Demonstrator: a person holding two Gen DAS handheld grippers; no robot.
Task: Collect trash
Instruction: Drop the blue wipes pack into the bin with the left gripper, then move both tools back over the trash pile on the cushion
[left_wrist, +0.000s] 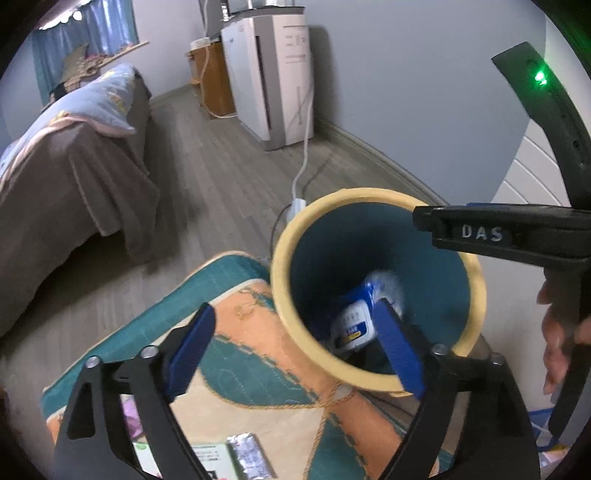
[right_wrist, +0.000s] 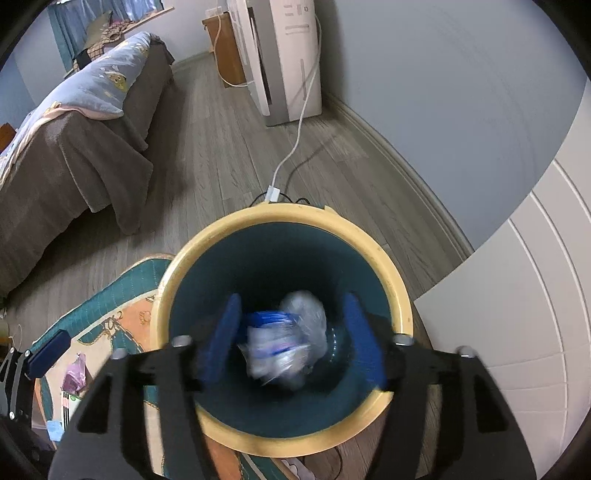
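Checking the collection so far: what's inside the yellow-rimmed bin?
The bin holds blue-and-white wrappers and a blurred clear plastic piece; its floor beneath them is hidden.

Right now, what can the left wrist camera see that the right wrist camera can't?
Only the left wrist view shows the silver foil wrapper lying on the teal and orange rug, the other black gripper marked DAS, and a hand holding it. Only the right wrist view shows a pink wrapper on the rug, and blurred clear plastic between the right gripper fingers. Both show the teal bin with a yellow rim, trash inside, the bed and the white appliance.
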